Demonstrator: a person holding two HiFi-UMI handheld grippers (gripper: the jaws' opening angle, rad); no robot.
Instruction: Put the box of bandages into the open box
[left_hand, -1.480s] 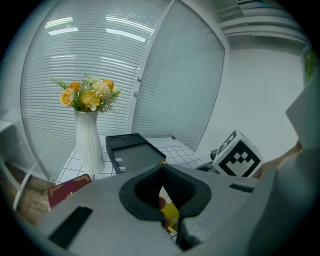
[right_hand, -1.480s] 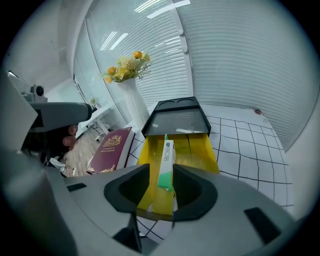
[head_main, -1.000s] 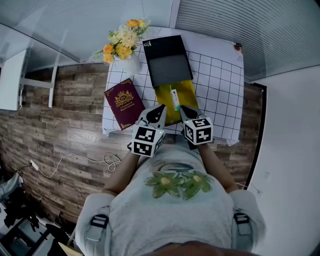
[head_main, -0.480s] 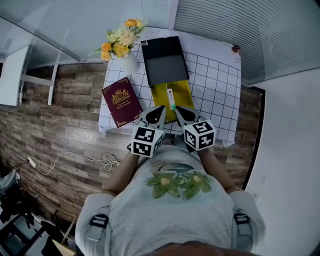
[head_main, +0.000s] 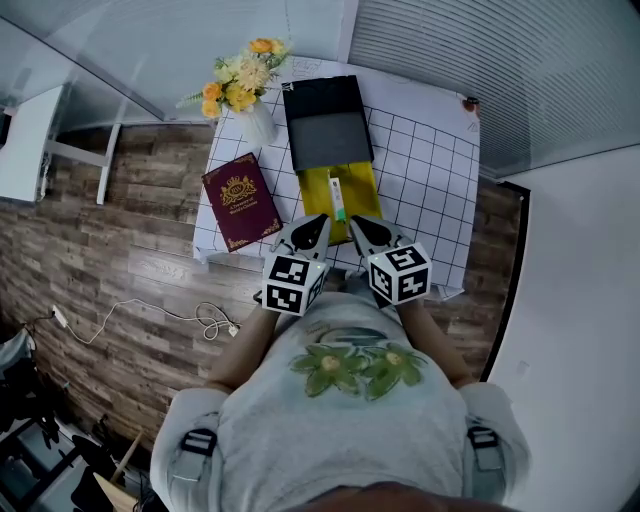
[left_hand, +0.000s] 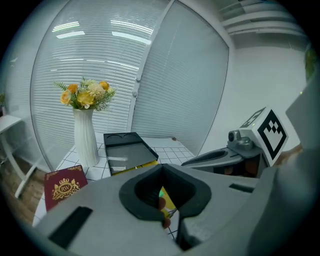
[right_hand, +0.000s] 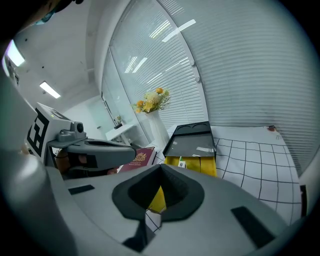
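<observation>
- Head view: the box of bandages (head_main: 337, 197) is seen lying on the yellow tray (head_main: 365, 190) of the open box (head_main: 312, 188), whose black lid (head_main: 320, 125) is folded back. The left gripper (head_main: 319, 221) and right gripper (head_main: 353, 224) are held side by side at the near edge of the table (head_main: 430, 170), both apart from the bandages. A red book (head_main: 238, 200) and a vase (head_main: 255, 122) are noted to the left.
- Left gripper view: the fingers are pressed together with nothing clamped. Only the tray is glimpsed through the gap in the pads.
- Right gripper view: the fingers are fully closed and empty. The box of bandages (right_hand: 183, 162) is seen on the tray.
- Risk, as judged: placement looks complete. The 2 grippers sit close together, so a careless swing could knock them against each other. The vase could be tipped by the left one.
</observation>
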